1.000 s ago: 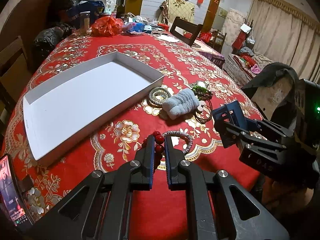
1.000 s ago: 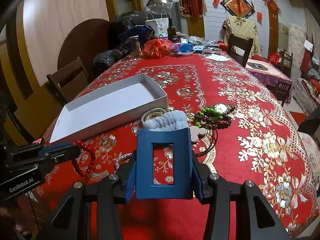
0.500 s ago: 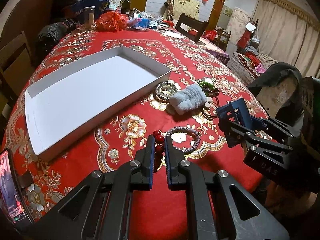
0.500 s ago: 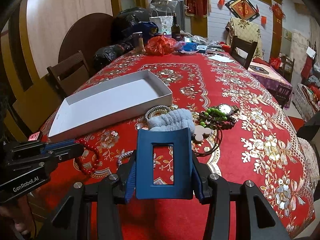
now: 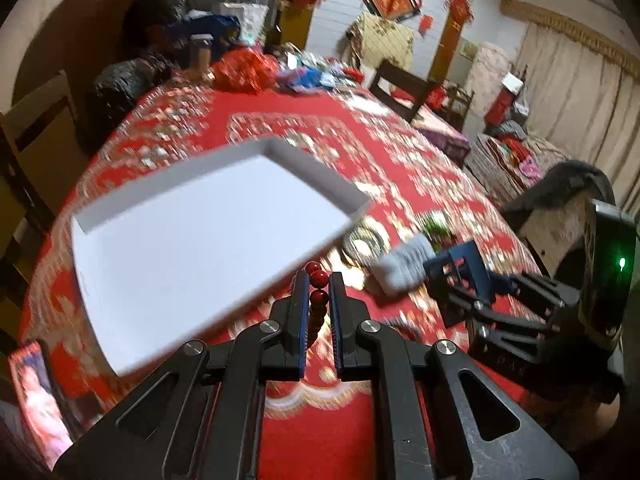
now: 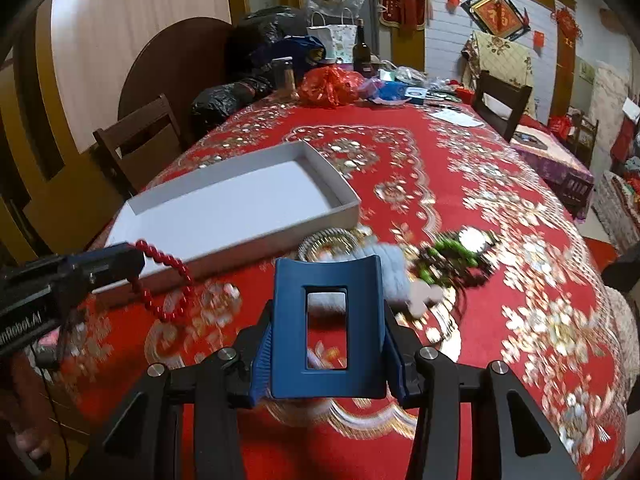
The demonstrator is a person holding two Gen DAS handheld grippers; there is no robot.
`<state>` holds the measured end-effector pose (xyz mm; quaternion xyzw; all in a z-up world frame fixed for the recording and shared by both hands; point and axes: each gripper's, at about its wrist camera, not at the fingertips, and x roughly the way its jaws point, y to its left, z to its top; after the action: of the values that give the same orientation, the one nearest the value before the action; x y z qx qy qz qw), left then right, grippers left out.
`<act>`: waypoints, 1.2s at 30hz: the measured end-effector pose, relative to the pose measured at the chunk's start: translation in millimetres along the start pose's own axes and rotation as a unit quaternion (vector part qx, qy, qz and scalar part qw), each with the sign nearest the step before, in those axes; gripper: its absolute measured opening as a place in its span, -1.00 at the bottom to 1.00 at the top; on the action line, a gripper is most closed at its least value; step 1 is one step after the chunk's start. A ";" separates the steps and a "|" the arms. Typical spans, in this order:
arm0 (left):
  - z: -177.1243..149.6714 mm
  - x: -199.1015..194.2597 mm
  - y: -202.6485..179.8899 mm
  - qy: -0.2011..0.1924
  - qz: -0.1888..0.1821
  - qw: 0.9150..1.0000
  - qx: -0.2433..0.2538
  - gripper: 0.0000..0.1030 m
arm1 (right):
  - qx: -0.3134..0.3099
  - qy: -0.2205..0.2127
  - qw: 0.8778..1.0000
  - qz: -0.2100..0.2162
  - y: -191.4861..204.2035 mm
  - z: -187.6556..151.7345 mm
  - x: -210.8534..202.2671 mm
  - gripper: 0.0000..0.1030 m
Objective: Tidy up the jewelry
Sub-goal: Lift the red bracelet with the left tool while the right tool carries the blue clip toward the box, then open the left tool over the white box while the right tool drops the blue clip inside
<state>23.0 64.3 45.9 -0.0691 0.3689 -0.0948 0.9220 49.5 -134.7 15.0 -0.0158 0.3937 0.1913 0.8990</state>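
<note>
The left gripper is clamped on the red bead bracelet, which hangs above the tablecloth beside the white tray. The right gripper grips a blue rectangular frame between part-open fingers. Remaining jewelry lies at 1 o'clock from that frame.

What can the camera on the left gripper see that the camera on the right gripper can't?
Only the left wrist view shows a phone with a lit screen at the table's near edge, and the curtains.

Only the right wrist view shows the whole loop of the red bead bracelet dangling from the left gripper, and a dark bottle.

Both show the white tray, the red bag, the grey cloth, and the blue frame gripped by the right gripper.
</note>
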 end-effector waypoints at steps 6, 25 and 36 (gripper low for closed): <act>34.1 5.2 33.3 -0.039 0.041 0.998 -0.024 -0.84 | 0.001 -0.010 1.000 0.024 16.4 44.3 19.4 -0.13; -22.0 88.9 91.8 0.047 0.098 0.991 -0.078 -0.84 | 0.003 0.099 0.992 0.081 85.2 87.6 155.8 -0.13; -25.6 81.9 93.7 0.025 0.110 0.989 -0.093 0.39 | -0.009 0.114 0.991 0.074 84.1 76.1 165.1 -0.07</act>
<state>75.0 135.4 -45.6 -0.1111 0.4048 0.0405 0.9067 174.7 11.6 -40.2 -0.0167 0.4918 0.2584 0.8313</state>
